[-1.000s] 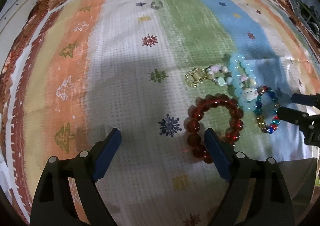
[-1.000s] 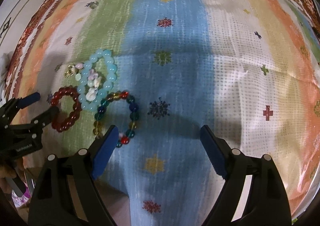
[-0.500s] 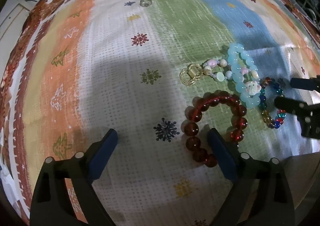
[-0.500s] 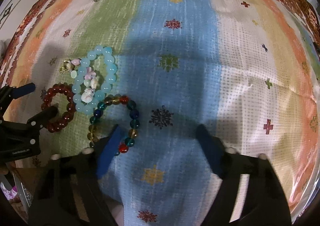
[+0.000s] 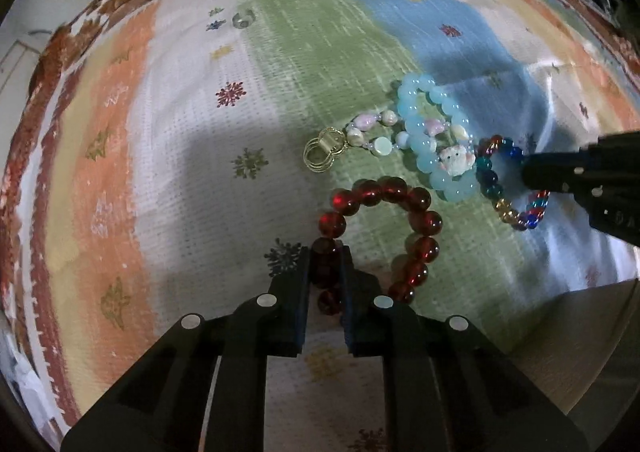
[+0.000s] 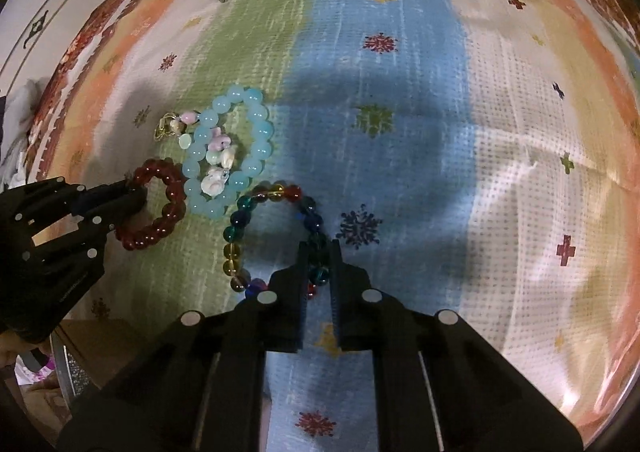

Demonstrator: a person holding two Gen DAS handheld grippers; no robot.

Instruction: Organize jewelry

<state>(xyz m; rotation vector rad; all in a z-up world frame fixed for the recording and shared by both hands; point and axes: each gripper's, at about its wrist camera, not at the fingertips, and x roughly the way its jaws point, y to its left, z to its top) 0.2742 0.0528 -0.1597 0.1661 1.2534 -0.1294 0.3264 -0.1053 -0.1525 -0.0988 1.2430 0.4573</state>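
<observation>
Nearest the left wrist camera, the left gripper [image 5: 325, 272] has its two fingers pinched on the near side of the red bead bracelet [image 5: 384, 188], a few dark red beads caught between the blue pads. The rest of that loop lies flat on the striped tablecloth [image 5: 168, 156], curving away over the green band.

In the right wrist view the right gripper [image 6: 319, 257] is clamped the same way on the multicoloured bead bracelet [image 6: 240, 220], gripping the beads at its near right side; the loop spreads to the left over the edge of the blue stripe.

Between and just beyond the two loops lies the pale blue bead bracelet [image 5: 436, 120], touching the multicoloured one and sitting just beside the red one. A small white animal charm [image 5: 454, 160] rests on its near beads. A pastel bead chain [image 5: 380, 128] crosses it and ends in gold rings [image 5: 324, 156] on the green stripe, apart from the red beads.

Farther off, well apart from the cluster, a small silver ring [image 5: 243, 18] sits alone near the white and green boundary.
</observation>
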